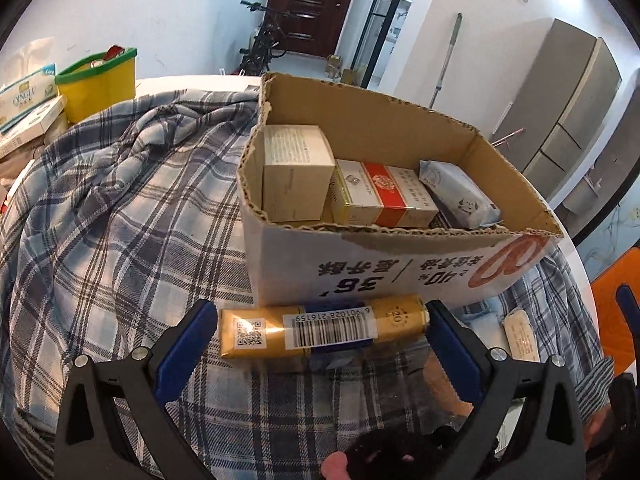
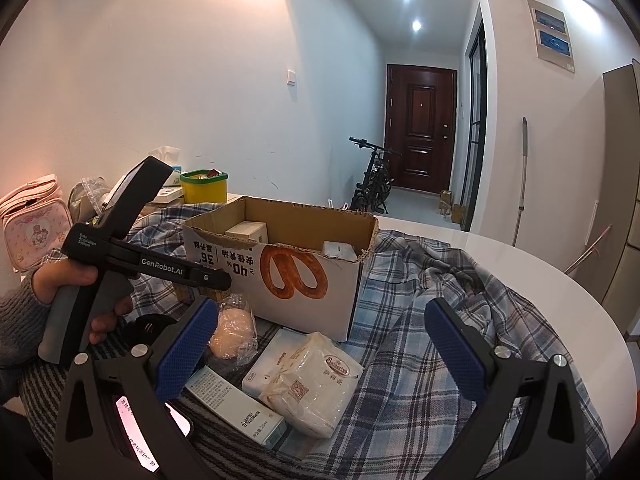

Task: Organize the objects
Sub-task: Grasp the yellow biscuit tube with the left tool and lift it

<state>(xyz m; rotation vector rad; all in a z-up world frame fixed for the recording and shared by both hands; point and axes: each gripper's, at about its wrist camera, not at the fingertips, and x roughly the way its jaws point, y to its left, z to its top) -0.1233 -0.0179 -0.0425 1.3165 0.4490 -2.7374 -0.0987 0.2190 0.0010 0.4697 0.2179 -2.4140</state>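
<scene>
Gripping a gold cigarette pack by its two short ends, the left gripper has its blue pads pressed on it. The pack is long and shiny, with a barcode, a dark blue band and a small square code. It sits just in front of the cardboard box, over the plaid cloth. Inside the box are a beige box, a red and white pack and a small white pouch. The right gripper is spread wide with nothing in it, above a white bag near the round tabletop's front edge.
</scene>
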